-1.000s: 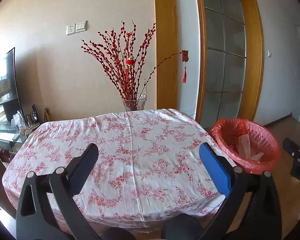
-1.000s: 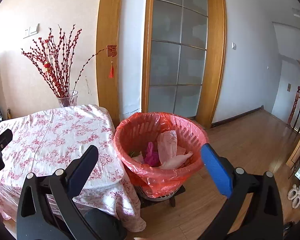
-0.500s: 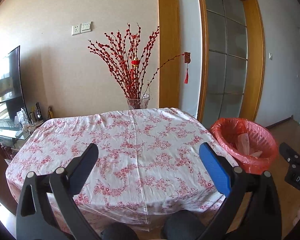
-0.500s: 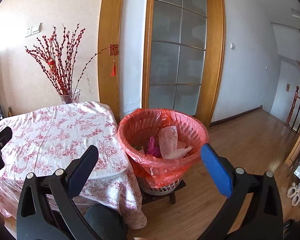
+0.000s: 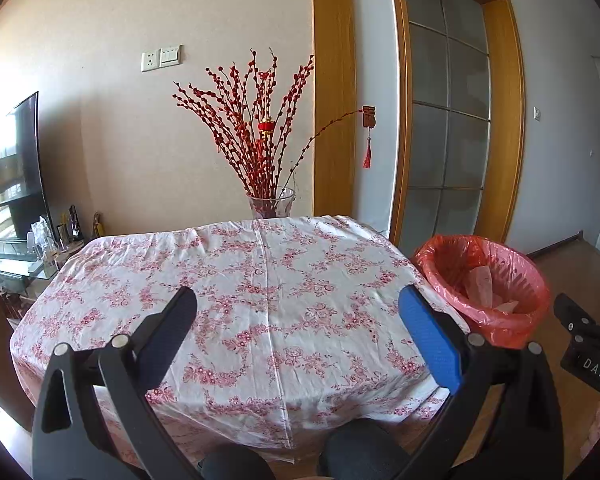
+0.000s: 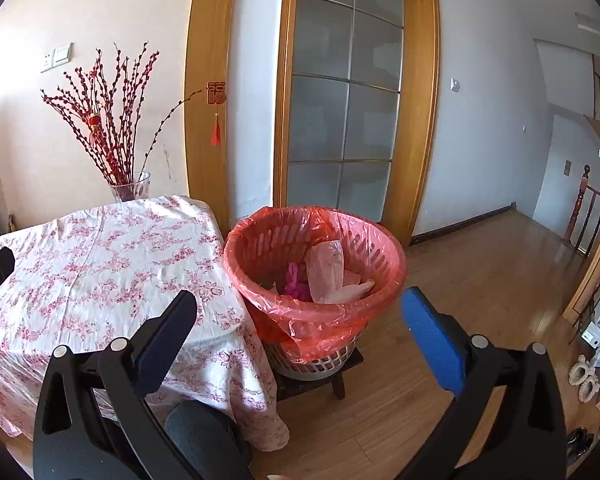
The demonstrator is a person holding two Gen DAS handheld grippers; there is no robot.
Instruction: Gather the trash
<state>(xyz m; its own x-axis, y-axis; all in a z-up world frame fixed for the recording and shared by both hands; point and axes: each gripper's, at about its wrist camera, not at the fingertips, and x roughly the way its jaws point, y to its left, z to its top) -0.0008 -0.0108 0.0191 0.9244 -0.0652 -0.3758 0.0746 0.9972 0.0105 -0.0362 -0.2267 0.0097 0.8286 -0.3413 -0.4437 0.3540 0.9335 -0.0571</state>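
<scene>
1. Left tool (image 5: 296, 312), lower frame: spread wide, holding nothing, above the floral-clothed bench (image 5: 260, 280).
2. Right tool (image 6: 298, 312): likewise wide and unladen.
3. Red-lined trash basket (image 6: 316, 308), centre frame, holds crumpled trash (image 6: 324, 268).

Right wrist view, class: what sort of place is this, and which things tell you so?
Probably a home living or dining area: a table under a floral tablecloth, a vase of red branches, and a lined waste basket on wooden flooring.
</scene>
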